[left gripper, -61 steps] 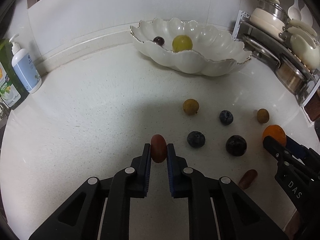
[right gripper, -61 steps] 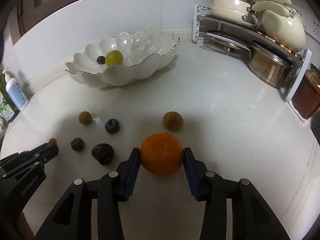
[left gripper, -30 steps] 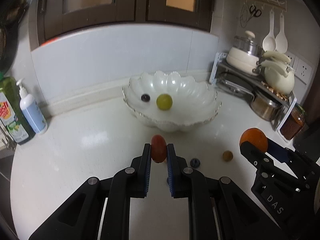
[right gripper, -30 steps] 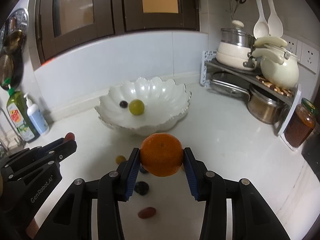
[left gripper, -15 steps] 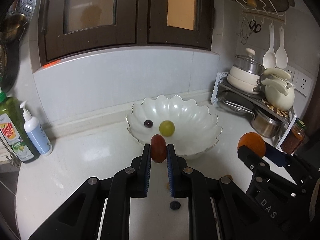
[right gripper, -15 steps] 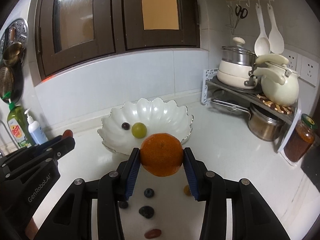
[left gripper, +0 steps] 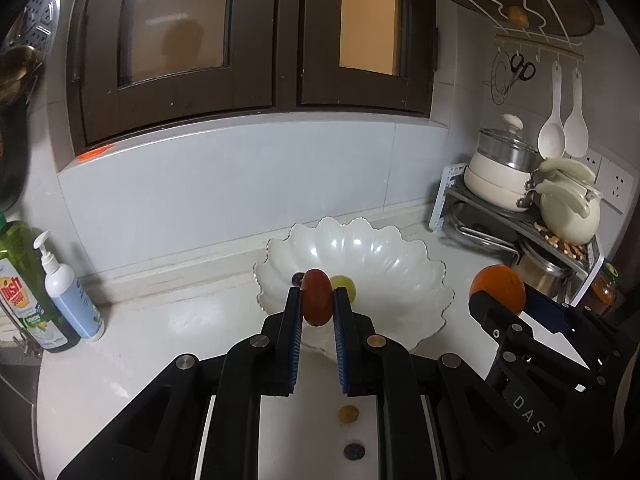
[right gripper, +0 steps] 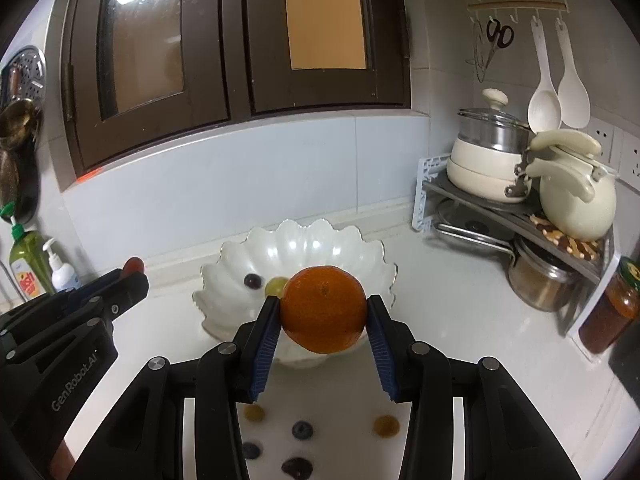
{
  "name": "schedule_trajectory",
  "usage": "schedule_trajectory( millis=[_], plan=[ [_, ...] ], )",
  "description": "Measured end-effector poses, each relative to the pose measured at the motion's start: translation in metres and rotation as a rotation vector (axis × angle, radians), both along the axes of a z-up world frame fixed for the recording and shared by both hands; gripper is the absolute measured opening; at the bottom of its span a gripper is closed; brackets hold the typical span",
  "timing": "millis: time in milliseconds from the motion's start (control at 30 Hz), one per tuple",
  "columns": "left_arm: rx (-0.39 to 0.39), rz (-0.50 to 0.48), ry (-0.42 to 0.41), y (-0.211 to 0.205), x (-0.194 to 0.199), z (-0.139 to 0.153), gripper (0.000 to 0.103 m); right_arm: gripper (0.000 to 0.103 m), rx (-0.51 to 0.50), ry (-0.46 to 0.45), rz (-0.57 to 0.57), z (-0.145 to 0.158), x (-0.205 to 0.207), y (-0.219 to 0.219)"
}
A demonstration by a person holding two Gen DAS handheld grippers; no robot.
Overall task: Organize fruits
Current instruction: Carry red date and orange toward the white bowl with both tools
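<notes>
My left gripper is shut on a red grape and holds it high above the counter, in front of the white scalloped bowl. My right gripper is shut on an orange, also raised before the bowl. The bowl holds a green grape and a dark grape. Several small fruits lie on the counter below: a brown longan, a blueberry and a dark plum. The orange shows in the left wrist view and the red grape in the right.
A rack with pots and a cream kettle stands at the right. A jar sits by it. Soap bottles stand at the left by the wall. Dark cabinet doors hang above the backsplash.
Both grippers have risen from the counter with their fruit and now stand high facing the bowl. The loose fruits have dropped to the bottom of the views.
</notes>
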State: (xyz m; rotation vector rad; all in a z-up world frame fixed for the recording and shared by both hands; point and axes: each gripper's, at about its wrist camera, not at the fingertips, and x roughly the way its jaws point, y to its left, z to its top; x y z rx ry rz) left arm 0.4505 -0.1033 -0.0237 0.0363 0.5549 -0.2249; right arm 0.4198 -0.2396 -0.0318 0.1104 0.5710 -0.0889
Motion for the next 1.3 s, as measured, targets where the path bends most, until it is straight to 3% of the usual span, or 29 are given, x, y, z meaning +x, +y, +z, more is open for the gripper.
schedule_trajectory(
  millis=[400,933,1300],
  plan=[
    [0.033,-0.005,-0.005,-0.014,0.029,0.009,0.016,0.044,-0.012,0.023,0.011,0.007,0.044,-0.014],
    [0.038,-0.001,0.155,-0.028,0.089,-0.015,0.016,0.044,-0.009,0.142,0.059,-0.010,0.107,-0.022],
    [0.089,0.022,0.251,-0.035,0.125,-0.044,0.016,0.044,-0.049,0.262,0.073,-0.042,0.146,-0.025]
  ],
)
